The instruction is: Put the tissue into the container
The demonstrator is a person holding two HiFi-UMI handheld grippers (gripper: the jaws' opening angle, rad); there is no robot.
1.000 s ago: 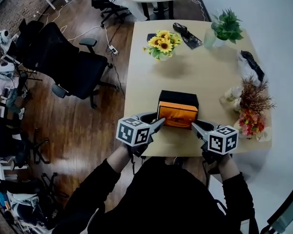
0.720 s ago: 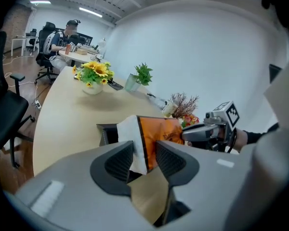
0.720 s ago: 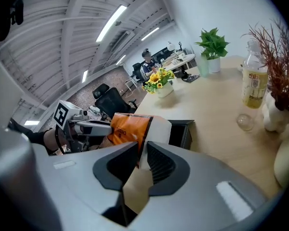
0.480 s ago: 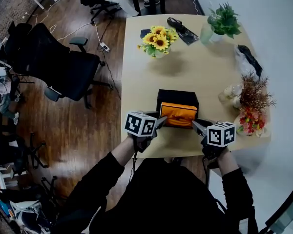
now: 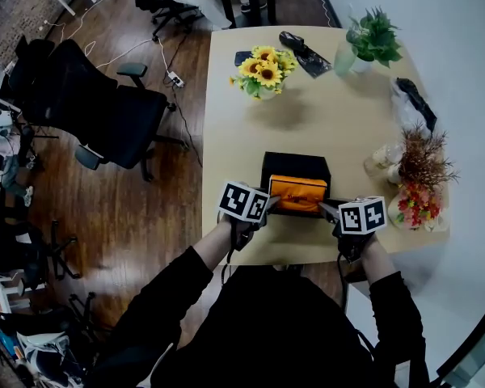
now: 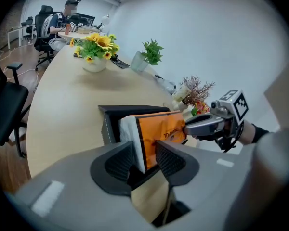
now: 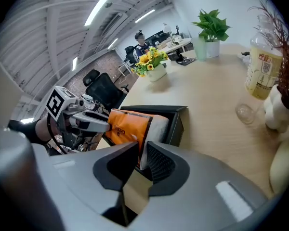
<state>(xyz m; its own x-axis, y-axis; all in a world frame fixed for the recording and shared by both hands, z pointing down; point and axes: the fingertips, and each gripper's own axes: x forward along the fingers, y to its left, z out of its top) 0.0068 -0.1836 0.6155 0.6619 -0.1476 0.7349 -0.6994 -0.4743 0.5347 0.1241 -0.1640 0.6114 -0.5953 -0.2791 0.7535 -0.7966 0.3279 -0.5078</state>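
An orange tissue pack (image 5: 297, 192) with white ends rests partly inside a black open container (image 5: 295, 164) near the table's front edge. The pack tilts out over the container's near wall. My left gripper (image 5: 268, 204) is shut on the pack's left end, with the white edge pinched between its pads (image 6: 169, 159). My right gripper (image 5: 327, 209) grips the right end. Its jaws are closing, and the pack's (image 7: 130, 124) edge is pressed between them. The container's wall (image 7: 176, 124) stands just behind the right gripper (image 7: 142, 153).
A sunflower vase (image 5: 261, 73) and a potted plant (image 5: 372, 43) stand at the table's far end. Dried flowers (image 5: 420, 164), a bottle (image 7: 262, 71) and a small glass (image 7: 244, 113) stand along the right edge. A black office chair (image 5: 105, 111) is left of the table.
Both grippers have drawn closer together and moved forward with the pack. The pack now sits further into the container.
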